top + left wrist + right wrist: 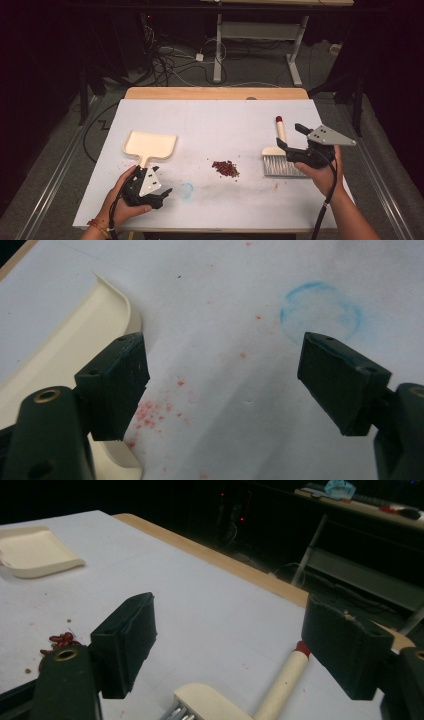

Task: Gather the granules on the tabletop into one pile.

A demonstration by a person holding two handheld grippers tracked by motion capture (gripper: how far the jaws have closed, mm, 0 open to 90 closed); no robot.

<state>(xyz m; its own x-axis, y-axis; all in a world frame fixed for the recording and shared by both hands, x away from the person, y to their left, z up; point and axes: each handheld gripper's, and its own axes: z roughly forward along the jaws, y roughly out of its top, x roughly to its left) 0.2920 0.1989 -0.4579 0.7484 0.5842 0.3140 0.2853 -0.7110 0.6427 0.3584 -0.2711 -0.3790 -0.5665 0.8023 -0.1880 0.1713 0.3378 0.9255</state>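
Note:
A cream dustpan (149, 145) lies flat on the white table cover at the left, handle toward me. My left gripper (157, 182) hovers just past that handle, open, with nothing between its jaws; the left gripper view has the pan's edge (65, 340) beside the left jaw. A small pile of red beans (225, 168) sits mid-table. A cream brush (279, 155) with grey bristles and a red-tipped handle lies at the right. My right gripper (292, 137) stands open above the brush handle (282, 685), not touching it. The right gripper view also takes in the beans (62, 640) and the dustpan (35, 552).
A faint blue ring mark (186, 190) and red specks stain the cover near my left gripper. The table's wooden far edge (215, 93) borders a dark floor with cables and a white desk frame (260, 45).

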